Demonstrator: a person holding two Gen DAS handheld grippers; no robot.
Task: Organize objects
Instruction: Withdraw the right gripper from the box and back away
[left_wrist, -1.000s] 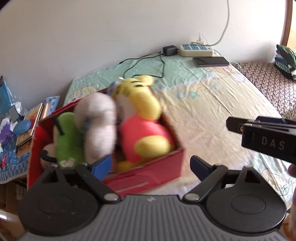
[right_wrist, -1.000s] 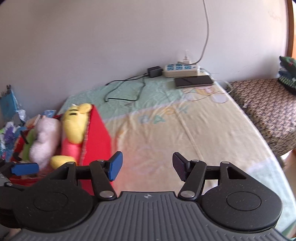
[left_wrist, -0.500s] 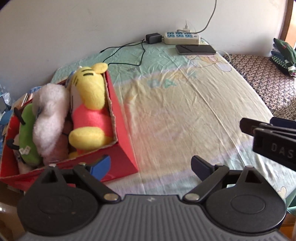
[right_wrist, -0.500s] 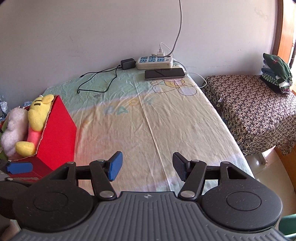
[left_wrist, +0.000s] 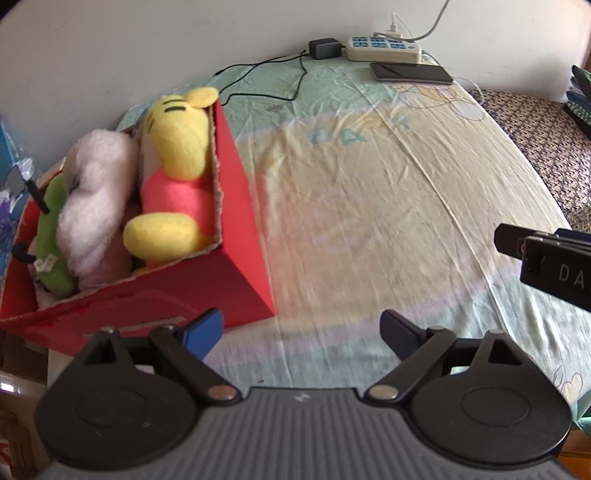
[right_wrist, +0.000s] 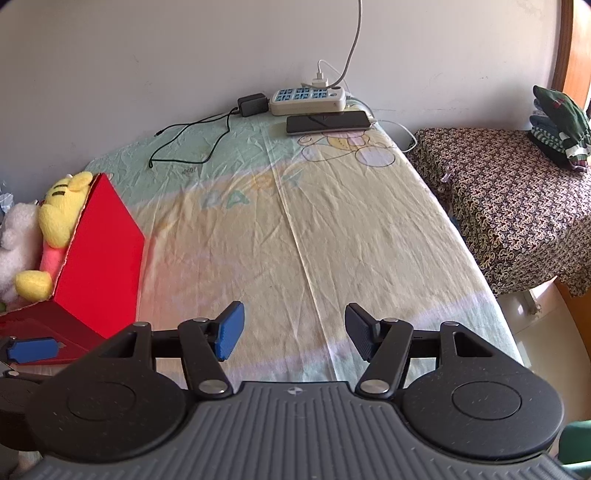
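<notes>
One red box at the bed's left edge holds four plush toys. The left gripper and right gripper have fingers wide, empty.

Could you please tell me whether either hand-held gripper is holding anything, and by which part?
Nothing is held. The left hand-held gripper and the right hand-held gripper both stand open over the bare pale bedsheet.

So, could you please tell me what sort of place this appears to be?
Probably a bedroom at home: a bed with a cartoon-print sheet, a red box of soft toys, and a phone beside a power strip.
</notes>
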